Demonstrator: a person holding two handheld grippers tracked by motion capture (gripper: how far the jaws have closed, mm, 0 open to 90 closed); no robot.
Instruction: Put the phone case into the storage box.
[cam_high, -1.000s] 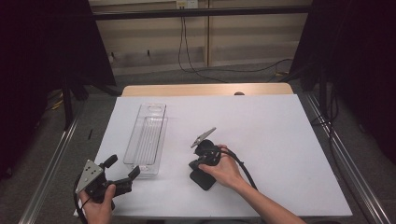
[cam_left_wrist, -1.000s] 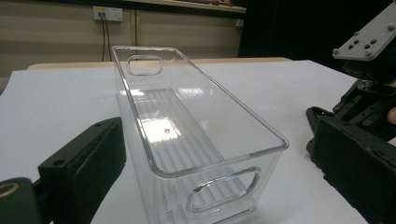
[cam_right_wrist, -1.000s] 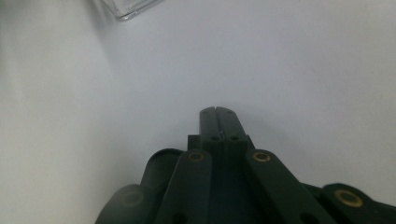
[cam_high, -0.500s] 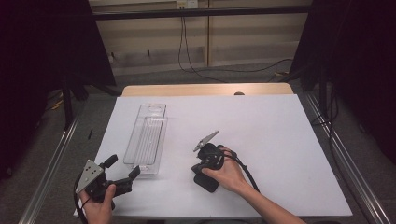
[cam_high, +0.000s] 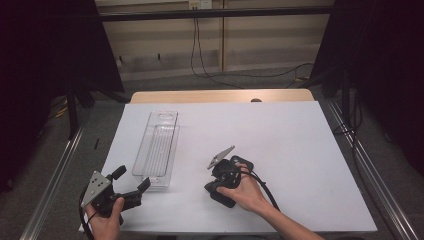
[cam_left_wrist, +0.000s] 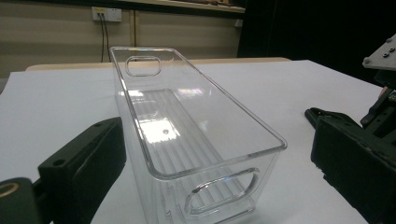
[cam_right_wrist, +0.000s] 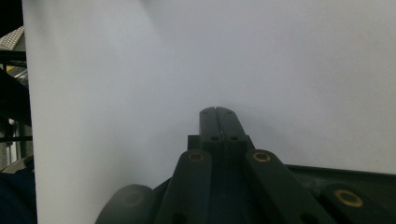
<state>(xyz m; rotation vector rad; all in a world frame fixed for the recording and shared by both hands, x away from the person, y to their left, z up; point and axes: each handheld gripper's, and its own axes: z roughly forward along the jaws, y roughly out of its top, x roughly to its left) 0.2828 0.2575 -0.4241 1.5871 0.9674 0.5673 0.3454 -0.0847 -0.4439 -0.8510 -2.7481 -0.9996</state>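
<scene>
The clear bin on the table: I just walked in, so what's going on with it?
A person holds a gripper in each hand over a white table. The left gripper has its jaws open, one on either side of the near end of the clear bin, not pressing it. The right gripper is shut on nothing, pointing at bare table. The bin is empty.

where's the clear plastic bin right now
In the high view the clear bin lies lengthwise on the left half of the white table, its near end just ahead of the open left gripper; the right gripper sits apart to its right.
</scene>
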